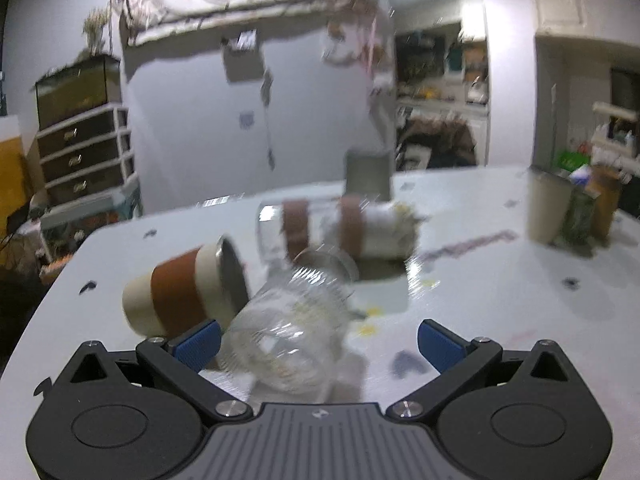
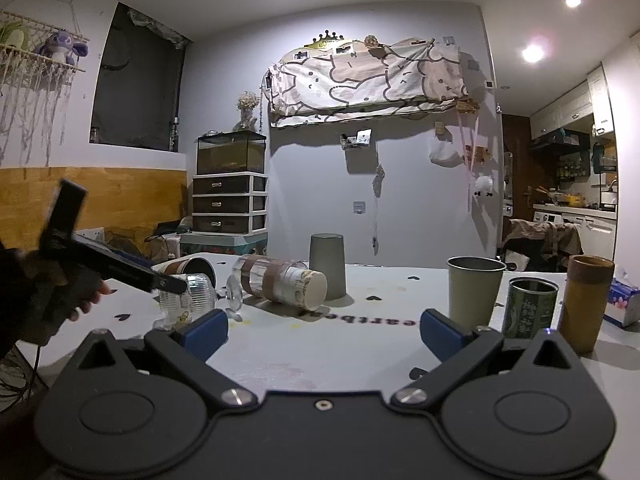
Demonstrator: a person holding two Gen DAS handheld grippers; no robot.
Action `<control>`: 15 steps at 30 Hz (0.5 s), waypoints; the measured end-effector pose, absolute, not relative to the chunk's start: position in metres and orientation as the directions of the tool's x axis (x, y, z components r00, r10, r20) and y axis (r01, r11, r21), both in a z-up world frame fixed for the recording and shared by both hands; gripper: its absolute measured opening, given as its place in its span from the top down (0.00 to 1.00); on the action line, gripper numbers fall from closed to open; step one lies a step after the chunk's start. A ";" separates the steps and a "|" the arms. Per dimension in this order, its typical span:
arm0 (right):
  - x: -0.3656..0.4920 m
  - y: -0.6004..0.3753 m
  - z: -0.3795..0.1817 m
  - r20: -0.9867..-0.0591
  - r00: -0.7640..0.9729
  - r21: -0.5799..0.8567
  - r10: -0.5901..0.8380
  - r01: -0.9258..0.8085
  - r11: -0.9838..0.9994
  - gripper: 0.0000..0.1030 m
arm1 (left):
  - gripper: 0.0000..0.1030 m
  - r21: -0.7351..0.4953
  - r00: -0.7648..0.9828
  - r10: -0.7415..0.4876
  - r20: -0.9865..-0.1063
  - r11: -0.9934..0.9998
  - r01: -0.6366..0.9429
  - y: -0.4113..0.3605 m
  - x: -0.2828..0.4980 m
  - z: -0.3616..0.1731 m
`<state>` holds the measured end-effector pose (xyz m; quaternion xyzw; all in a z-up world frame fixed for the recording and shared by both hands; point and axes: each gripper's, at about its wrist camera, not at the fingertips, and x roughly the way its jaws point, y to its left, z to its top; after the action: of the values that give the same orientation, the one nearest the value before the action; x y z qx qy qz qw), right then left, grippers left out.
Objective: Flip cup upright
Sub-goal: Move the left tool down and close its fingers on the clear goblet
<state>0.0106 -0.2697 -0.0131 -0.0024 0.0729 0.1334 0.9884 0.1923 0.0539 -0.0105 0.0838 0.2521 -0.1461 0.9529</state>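
Observation:
A clear ribbed glass cup (image 1: 288, 332) lies tilted on the white table (image 1: 500, 280), its base toward the camera, between the open fingers of my left gripper (image 1: 318, 342); the left blue pad (image 1: 198, 342) is next to it, the right pad is apart. The view is blurred by motion. The cup also shows in the right wrist view (image 2: 186, 296) with the left gripper (image 2: 176, 286) at it. My right gripper (image 2: 324, 332) is open and empty above bare table.
A cream cup with brown sleeve (image 1: 180, 284), a clear tumbler with brown bands (image 2: 280, 282) and a wine glass (image 2: 234, 298) lie on their sides. A grey cup (image 2: 327, 266) stands upside down. A beige cup (image 2: 474, 290), green tin (image 2: 528, 306) and brown cup (image 2: 584, 300) stand upright right.

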 end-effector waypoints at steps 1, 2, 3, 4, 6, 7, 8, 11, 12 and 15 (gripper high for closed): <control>0.011 -0.270 -0.013 -0.145 0.953 0.015 0.265 -0.265 0.964 0.00 | 0.00 0.089 0.823 -0.230 -0.519 0.943 0.320 0.057 0.198 -0.014; 0.012 -0.269 -0.014 -0.147 0.953 0.014 0.265 -0.266 0.964 0.00 | 0.00 0.091 0.818 -0.228 -0.528 0.943 0.321 0.059 0.201 -0.017; 0.012 -0.269 -0.015 -0.149 0.953 0.012 0.264 -0.266 0.964 0.00 | 0.00 0.096 0.814 -0.224 -0.537 0.942 0.323 0.060 0.205 -0.020; 0.012 -0.268 -0.015 -0.150 0.953 0.011 0.264 -0.266 0.964 0.00 | 0.00 0.105 0.810 -0.218 -0.544 0.940 0.324 0.062 0.208 -0.022; 0.013 -0.268 -0.017 -0.155 0.952 0.010 0.265 -0.266 0.964 0.00 | 0.00 0.118 0.809 -0.211 -0.549 0.938 0.325 0.064 0.213 -0.024; 0.014 -0.268 -0.017 -0.156 0.951 0.012 0.265 -0.267 0.964 0.00 | 0.01 0.115 0.807 -0.215 -0.549 0.938 0.328 0.064 0.216 -0.025; 0.013 -0.268 -0.018 -0.157 0.951 0.014 0.268 -0.269 0.963 0.00 | 0.01 0.104 0.804 -0.225 -0.551 0.937 0.334 0.065 0.218 -0.026; 0.014 -0.268 -0.020 -0.160 0.948 0.020 0.274 -0.275 0.961 0.00 | 0.10 0.060 0.798 -0.253 -0.546 0.939 0.339 0.066 0.221 -0.029; 0.014 -0.268 -0.021 -0.161 0.948 0.021 0.275 -0.275 0.961 0.00 | 0.12 0.051 0.801 -0.252 -0.543 0.942 0.331 0.066 0.221 -0.030; 0.014 -0.270 -0.021 -0.163 0.947 0.027 0.276 -0.276 0.961 0.00 | 0.23 0.013 0.806 -0.249 -0.537 0.953 0.303 0.069 0.220 -0.031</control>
<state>0.0142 -0.2696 -0.0209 0.0021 0.0828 0.1398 0.9867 0.2202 0.0692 -0.0313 0.0489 0.2754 -0.1456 0.9490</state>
